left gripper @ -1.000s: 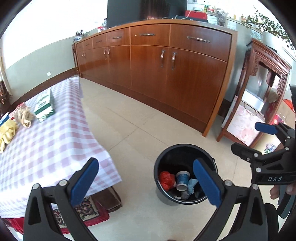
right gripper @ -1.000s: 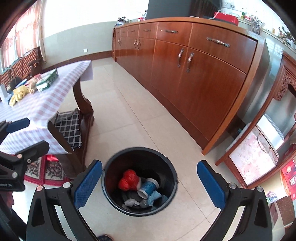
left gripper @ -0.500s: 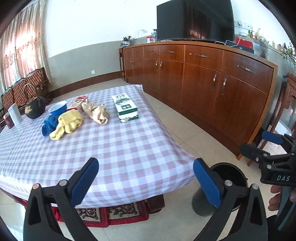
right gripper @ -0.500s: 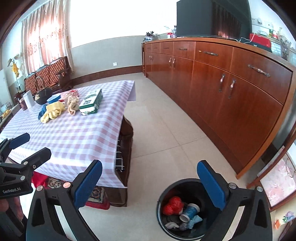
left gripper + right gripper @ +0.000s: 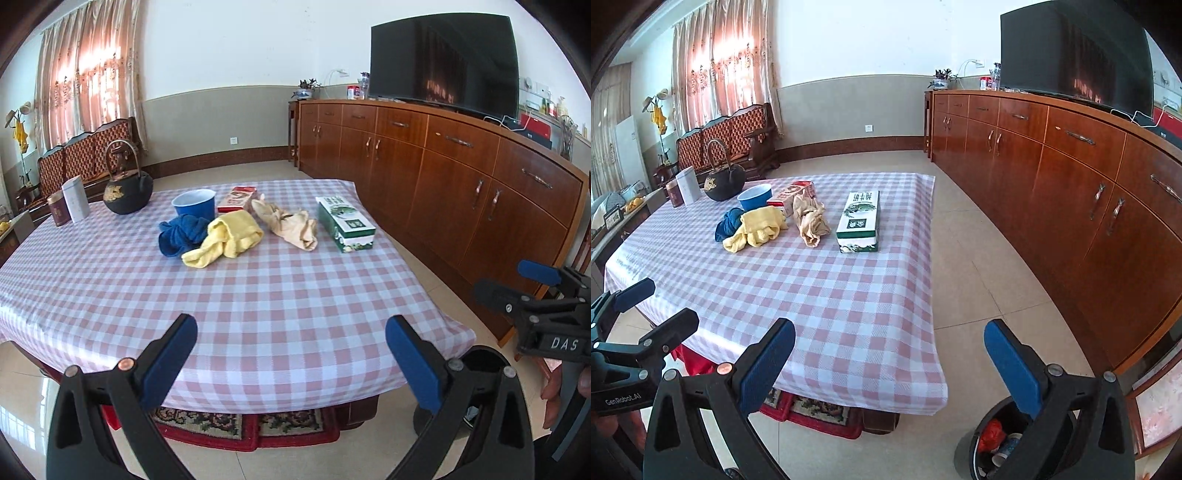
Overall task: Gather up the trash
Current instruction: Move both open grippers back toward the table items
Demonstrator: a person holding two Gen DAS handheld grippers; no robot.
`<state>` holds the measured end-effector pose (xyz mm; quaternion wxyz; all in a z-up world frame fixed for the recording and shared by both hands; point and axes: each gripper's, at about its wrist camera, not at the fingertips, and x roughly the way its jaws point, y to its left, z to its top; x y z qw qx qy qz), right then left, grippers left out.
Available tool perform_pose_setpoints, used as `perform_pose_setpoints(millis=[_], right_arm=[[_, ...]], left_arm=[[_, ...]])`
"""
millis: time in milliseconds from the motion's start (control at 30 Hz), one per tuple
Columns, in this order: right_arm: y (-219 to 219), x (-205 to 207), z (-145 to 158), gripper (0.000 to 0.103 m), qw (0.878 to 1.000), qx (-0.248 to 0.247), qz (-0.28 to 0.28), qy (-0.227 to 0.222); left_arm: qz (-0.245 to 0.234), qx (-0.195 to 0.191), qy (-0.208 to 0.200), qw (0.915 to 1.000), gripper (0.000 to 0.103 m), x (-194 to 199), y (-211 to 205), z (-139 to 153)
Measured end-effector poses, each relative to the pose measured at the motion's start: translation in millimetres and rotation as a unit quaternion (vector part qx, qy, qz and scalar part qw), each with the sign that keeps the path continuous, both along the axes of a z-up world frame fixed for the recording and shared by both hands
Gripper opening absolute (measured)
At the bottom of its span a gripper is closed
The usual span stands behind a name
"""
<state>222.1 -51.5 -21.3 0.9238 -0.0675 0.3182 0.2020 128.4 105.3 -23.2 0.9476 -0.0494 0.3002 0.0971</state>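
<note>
both grippers wide and empty over the table

checked pink-and-white tablecloth [image 5: 280, 295] fills mid-frame. at upper centre lie a crumpled yellow cloth [image 5: 225, 240], blue cloth [image 5: 177, 236], beige crumpled paper [image 5: 291, 225] and green-white carton [image 5: 345, 223]. left gripper [image 5: 288, 365] and right gripper [image 5: 890, 369] gape, holding nothing. black round bin [image 5: 982, 450] sits lower right, holding trash.

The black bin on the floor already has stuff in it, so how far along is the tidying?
Done: the round black bin holds a red wad and cups. In hand: nothing; both hand-held grippers, left and right, are open and empty. Left: the crumpled tan paper and other clutter lie on the checked tablecloth.
</note>
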Motion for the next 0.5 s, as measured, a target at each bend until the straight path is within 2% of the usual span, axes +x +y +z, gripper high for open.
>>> perform_pose_setpoints(millis=[67,133,367,433,500], right_arm=[[11,1,2,0.103,1.0,0.0,0.005,-0.008],[20,4,3,0.103,1.0,0.001,0.015,-0.007],[58,25,-1,0.103,0.999,-0.014,0.033,0.004],[65,33,-3,0.103,0.999,-0.017,0.035,0.007],[73,43,-5,0.102,0.999,-0.023,0.035,0.012]], left_arm=[[0.006,-0.006,-0.001,1.0,0.1,-3,13,-1],[0.009,-0.014,0.004,0.9999,0.092,-1,25,-3],[0.019,-0.016,0.015,0.9996,0.089,11,61,-12],[0.007,-0.022,0.017,0.9996,0.078,19,68,-13],[0.008,-0.023,0.018,0.9995,0.076,28,74,-13]])
